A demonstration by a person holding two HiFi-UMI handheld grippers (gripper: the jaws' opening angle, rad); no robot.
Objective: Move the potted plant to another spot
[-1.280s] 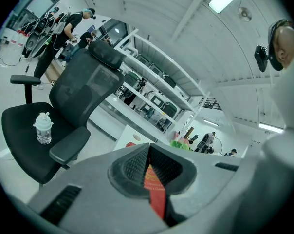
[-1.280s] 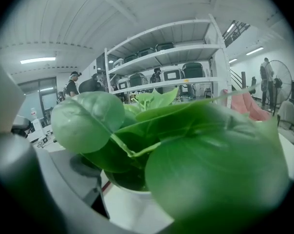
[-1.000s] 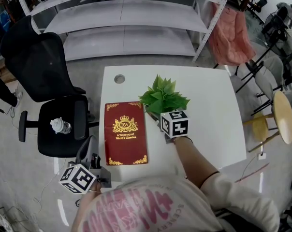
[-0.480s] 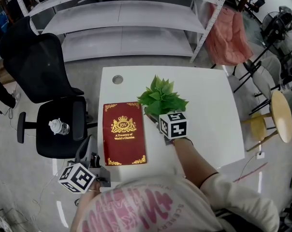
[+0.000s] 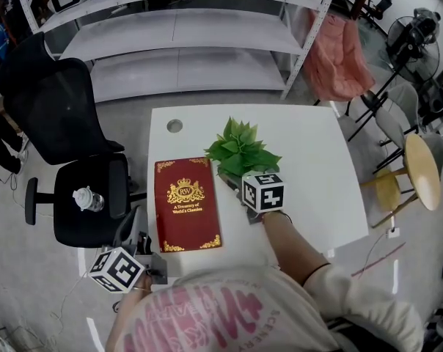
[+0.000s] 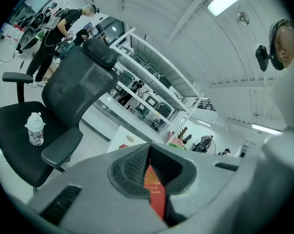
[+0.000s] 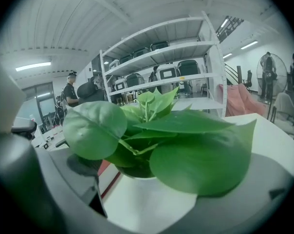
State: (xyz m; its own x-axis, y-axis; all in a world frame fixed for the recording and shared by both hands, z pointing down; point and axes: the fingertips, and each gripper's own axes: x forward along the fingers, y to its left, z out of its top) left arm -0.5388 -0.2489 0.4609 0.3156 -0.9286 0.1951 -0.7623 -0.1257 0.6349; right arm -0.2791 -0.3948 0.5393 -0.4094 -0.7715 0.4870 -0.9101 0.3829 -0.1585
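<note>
The potted plant (image 5: 240, 149), green leaves in a small white pot, stands near the middle of the white table (image 5: 317, 167). My right gripper (image 5: 235, 173) reaches it from the near side, and its marker cube sits just behind. In the right gripper view the white pot (image 7: 147, 199) fills the space between the jaws, which are shut on it, under broad leaves (image 7: 186, 150). My left gripper (image 5: 131, 229) hangs off the table's left front corner, shut on nothing. In the left gripper view its pads (image 6: 137, 162) meet.
A red hardback book (image 5: 186, 204) lies on the table just left of the plant. A round cable hole (image 5: 174, 126) marks the far left corner. A black office chair (image 5: 82, 189) holding a bottle (image 5: 84, 199) stands at the left. White shelving (image 5: 185, 42) is behind and a stool (image 5: 419, 171) at the right.
The head view has drifted a little. The right gripper stays on the pot beside the book, and the left gripper keeps its place.
</note>
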